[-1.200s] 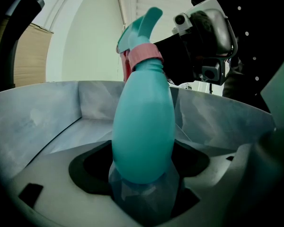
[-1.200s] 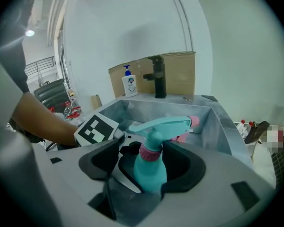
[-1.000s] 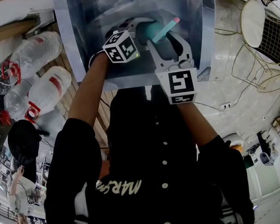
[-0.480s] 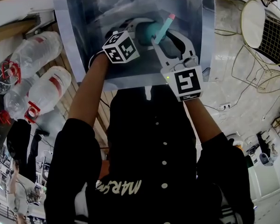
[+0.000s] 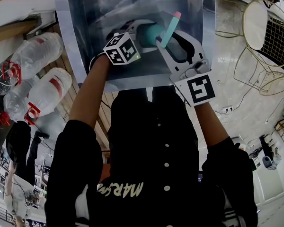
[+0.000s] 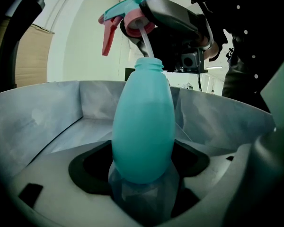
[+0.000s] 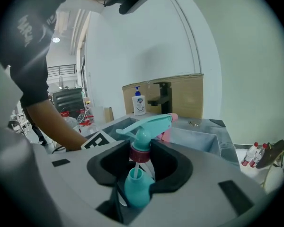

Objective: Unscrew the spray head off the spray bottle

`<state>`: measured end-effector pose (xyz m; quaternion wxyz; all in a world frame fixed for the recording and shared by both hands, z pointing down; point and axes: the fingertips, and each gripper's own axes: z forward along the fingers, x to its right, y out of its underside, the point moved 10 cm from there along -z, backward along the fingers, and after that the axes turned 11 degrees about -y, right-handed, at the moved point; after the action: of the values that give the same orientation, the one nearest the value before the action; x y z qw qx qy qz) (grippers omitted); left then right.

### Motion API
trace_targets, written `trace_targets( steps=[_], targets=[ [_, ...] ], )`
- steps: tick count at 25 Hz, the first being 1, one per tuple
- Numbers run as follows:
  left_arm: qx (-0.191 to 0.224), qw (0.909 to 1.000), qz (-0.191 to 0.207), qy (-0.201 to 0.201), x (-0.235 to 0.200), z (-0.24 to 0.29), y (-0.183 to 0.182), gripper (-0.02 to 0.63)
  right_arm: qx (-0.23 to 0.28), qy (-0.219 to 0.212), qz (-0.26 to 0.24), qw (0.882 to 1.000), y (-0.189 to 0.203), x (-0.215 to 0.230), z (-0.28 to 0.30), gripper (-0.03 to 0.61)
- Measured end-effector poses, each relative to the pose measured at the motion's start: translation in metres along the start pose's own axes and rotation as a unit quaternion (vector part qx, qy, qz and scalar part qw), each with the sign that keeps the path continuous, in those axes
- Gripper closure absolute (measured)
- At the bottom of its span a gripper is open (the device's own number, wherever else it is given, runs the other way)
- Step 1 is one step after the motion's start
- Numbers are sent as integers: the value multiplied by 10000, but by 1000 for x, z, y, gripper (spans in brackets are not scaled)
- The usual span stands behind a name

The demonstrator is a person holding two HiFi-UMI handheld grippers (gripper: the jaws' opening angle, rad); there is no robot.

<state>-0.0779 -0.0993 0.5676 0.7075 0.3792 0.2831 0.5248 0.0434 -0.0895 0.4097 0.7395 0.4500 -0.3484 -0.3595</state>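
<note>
A turquoise spray bottle [image 6: 144,126] stands upright over the steel sink [image 5: 85,13], and my left gripper [image 6: 142,183] is shut on its lower body. The spray head [image 7: 149,124], turquoise with a pink trigger and a dark red collar, is off the bottle's open neck [image 7: 135,183]. My right gripper [image 7: 141,157] is shut on that collar; its jaws have just been closing round it. It holds the head a little above the neck. The white dip tube [image 6: 144,44] still reaches down into the neck. In the head view the spray head [image 5: 168,25] sits between both grippers.
Two big clear water bottles [image 5: 38,51] lie left of the sink. A wire chair [image 5: 270,32] stands at the right. Behind the sink are a soap bottle [image 7: 138,103], a dark faucet [image 7: 163,96] and a cardboard sheet [image 7: 189,96].
My right gripper has risen with the spray head, which has come up off the bottle's neck. The left gripper and the bottle have stayed still.
</note>
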Motion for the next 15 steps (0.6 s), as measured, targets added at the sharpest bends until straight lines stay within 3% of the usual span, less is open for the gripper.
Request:
trace_targets(
  steps=[15],
  targets=[
    [-218,9997,-48,-90,5,-3,-3,225,751,-60,65,9971,-59,-3,-41,428]
  ],
)
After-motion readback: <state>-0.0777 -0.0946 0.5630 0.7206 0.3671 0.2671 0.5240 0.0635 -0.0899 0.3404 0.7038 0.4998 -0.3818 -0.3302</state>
